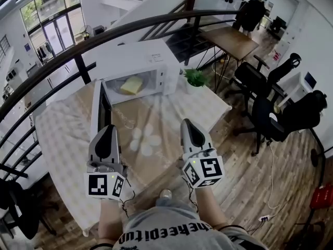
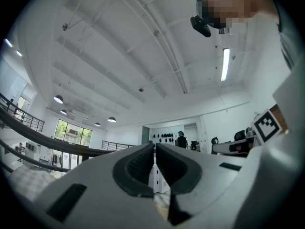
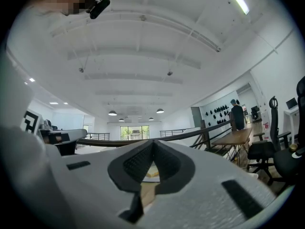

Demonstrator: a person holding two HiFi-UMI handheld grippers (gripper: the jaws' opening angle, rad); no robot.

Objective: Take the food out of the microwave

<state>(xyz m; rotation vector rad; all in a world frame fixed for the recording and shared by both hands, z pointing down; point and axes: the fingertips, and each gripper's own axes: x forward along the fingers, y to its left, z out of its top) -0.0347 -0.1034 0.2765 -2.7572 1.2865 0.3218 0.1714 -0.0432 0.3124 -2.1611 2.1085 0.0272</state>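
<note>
A white microwave [image 1: 140, 61] stands at the back of the table with its door [image 1: 102, 110] swung open to the left. Inside lies the yellow food [image 1: 131, 85] on a pale plate. Both grippers hover over the table's near part, well short of the microwave, pointing toward it. My left gripper [image 1: 107, 129] [image 2: 155, 149] is shut with nothing between its pads. My right gripper [image 1: 187, 123] [image 3: 152, 144] is also shut and empty. In the right gripper view, a bit of the yellow food [image 3: 151, 171] shows through the gap below the pads.
The table [image 1: 156, 139] has a pale patterned cloth. A small green potted plant [image 1: 196, 77] stands right of the microwave. A black railing [image 1: 78, 40] curves behind the table. Black office chairs [image 1: 270, 113] and a wooden desk [image 1: 231, 39] stand to the right.
</note>
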